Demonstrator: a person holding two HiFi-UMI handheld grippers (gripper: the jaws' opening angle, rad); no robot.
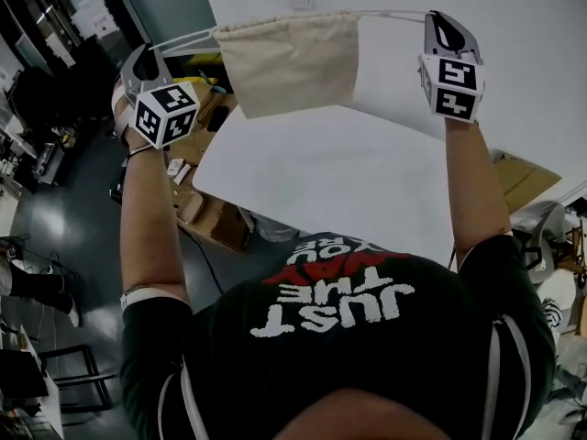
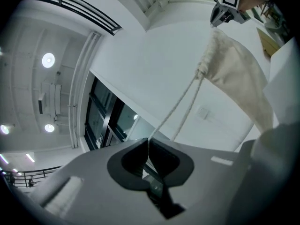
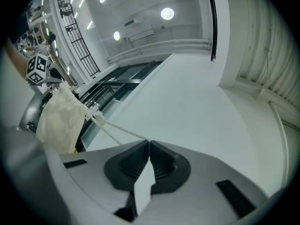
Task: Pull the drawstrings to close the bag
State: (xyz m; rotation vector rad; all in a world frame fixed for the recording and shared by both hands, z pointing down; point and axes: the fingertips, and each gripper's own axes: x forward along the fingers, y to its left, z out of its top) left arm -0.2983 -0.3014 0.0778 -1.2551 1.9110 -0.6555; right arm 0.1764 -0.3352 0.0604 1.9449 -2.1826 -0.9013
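The left claw (image 2: 148, 143) pinches the left cord (image 2: 180, 108), a pale twisted double strand running taut from its tips; the right claw (image 3: 149, 143) pinches the right cord (image 3: 117, 129) alike. The bag (image 1: 289, 62), a limp cream cloth rectangle with a puckered top hem, hangs between both claws, level with their tips.

The head camera sat above the person's chest and looked steeply down past both raised arms to a white surface (image 1: 367, 172) and the floor, with the bag (image 1: 289, 62) near the top of its frame. The left gripper (image 2: 148, 142) camera rode close behind its own jaws, tilted up toward ceiling and wall, and faced across to the right gripper (image 2: 221, 18). The right gripper camera mirrored it, facing back at the left one. All three views shared the bag and its drawstrings (image 2: 183, 102)
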